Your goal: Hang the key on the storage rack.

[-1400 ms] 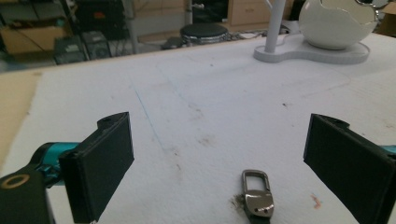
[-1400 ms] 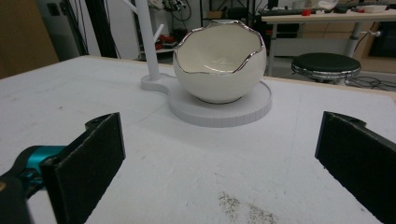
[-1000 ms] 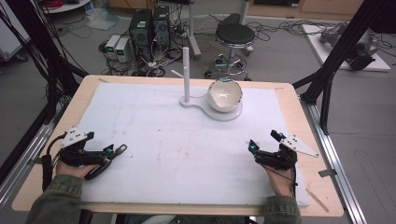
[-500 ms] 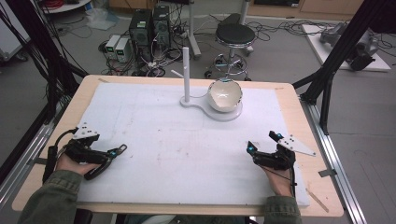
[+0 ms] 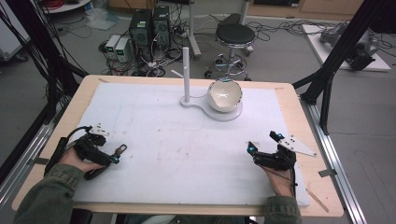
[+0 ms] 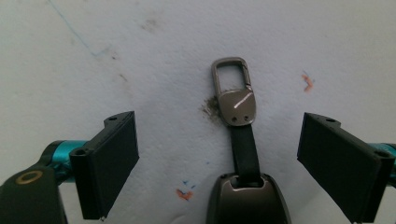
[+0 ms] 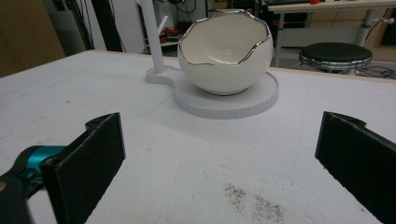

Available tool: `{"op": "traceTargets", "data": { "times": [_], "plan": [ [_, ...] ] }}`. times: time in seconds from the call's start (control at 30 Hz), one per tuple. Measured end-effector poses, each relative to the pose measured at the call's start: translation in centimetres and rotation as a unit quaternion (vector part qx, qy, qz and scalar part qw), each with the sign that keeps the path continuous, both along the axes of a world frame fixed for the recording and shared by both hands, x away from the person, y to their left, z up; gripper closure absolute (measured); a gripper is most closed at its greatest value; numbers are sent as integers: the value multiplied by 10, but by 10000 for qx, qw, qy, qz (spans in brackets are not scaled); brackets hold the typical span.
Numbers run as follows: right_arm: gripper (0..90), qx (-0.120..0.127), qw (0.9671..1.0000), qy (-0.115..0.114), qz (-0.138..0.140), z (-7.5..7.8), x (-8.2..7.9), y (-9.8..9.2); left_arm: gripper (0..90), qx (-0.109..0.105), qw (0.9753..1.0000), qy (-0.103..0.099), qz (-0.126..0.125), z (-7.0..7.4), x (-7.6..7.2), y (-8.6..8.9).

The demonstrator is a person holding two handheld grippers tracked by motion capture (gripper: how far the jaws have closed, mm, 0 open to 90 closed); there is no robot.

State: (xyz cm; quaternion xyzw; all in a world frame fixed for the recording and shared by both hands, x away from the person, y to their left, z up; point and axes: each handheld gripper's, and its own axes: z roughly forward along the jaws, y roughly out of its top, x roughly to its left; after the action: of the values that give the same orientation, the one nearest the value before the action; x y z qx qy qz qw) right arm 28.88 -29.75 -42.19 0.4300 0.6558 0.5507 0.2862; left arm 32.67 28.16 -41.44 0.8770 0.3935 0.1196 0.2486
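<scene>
Two splayed grippers, key fob (image 6: 243,154) between left fingers (image 6: 109,161).

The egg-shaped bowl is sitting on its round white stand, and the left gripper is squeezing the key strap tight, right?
Not quite. The left gripper is open: in the left gripper view its jaws stand wide apart on either side of the key strap, not touching it. The egg-shaped bowl does sit on its round white stand.

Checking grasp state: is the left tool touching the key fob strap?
Apart. The left gripper view shows the left tool open, with white mat visible between each jaw and the key fob strap.
</scene>
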Motion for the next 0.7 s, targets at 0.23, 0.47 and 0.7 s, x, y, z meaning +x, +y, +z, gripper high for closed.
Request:
{"op": "traceTargets", "data": {
  "times": [0.23,0.47,0.7],
  "plan": [
    [5,-31,10000,-8,18,0,0,0,166,296,9984,472,-133,2,6,-6],
    [5,-39,10000,-15,16,0,0,0,326,298,9935,1047,-342,9,16,-4],
    [5,-113,9999,28,14,-1,1,2,499,193,9902,1332,-365,6,24,0]
  ]
}}
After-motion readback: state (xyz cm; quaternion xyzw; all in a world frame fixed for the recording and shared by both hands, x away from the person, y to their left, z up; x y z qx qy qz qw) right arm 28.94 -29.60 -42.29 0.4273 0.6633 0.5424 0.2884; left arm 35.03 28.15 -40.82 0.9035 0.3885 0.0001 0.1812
